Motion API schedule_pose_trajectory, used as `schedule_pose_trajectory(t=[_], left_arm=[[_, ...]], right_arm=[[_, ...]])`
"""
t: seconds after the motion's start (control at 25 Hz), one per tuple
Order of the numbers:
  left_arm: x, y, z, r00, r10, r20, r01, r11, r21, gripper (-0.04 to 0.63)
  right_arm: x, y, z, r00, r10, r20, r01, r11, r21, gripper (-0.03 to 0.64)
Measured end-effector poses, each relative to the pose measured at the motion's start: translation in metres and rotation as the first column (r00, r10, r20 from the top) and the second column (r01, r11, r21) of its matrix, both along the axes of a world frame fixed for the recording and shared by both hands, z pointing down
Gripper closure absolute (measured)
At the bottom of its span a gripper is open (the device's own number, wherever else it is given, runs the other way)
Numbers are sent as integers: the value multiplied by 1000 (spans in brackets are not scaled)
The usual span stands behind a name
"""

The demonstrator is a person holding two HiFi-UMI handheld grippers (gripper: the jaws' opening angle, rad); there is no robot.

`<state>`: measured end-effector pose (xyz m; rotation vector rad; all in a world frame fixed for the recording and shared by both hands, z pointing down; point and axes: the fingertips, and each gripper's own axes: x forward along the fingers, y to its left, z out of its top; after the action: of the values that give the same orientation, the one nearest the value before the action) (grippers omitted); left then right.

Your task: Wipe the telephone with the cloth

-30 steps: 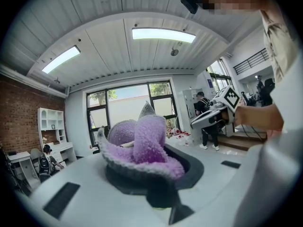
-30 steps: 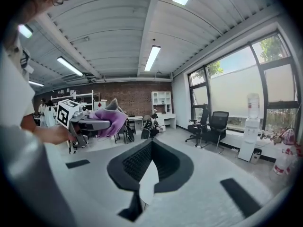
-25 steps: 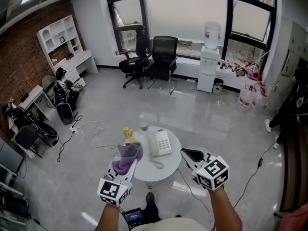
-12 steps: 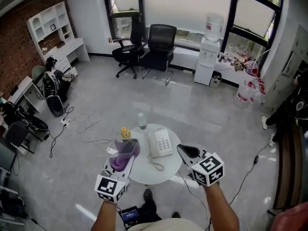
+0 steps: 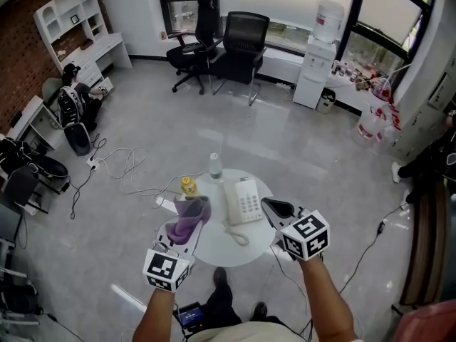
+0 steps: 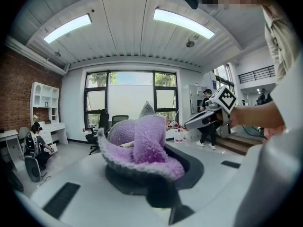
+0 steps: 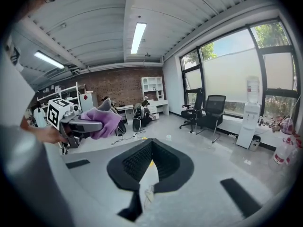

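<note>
Head view looks steeply down from high over the round table. Each gripper view sits close behind its jaws, facing nearly level: left sees the right gripper, right sees the left gripper; all share the office chairs

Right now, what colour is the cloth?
The cloth is purple with a grey edge; the left gripper view shows it best.

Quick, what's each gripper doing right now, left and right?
Left gripper: closed on the purple cloth.
Right gripper: jaws closed, holding nothing.
</note>
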<state>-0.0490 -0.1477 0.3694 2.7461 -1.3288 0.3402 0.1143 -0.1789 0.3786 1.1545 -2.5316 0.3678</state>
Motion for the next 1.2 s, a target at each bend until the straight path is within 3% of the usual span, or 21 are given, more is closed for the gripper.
schedule_pose_trajectory(t=[0.76,1.2], left_arm=[[-28,-72,122,999,-36,-37,28,981,-191,517],[-41,-102,182,997,-58,-53,41,958,-282,517]], right_arm=[[-44,-103,167,993,-20,-112,-3,980,-199,620],[-69,-137,274,983,-43,-180,-22,939,-343,531]])
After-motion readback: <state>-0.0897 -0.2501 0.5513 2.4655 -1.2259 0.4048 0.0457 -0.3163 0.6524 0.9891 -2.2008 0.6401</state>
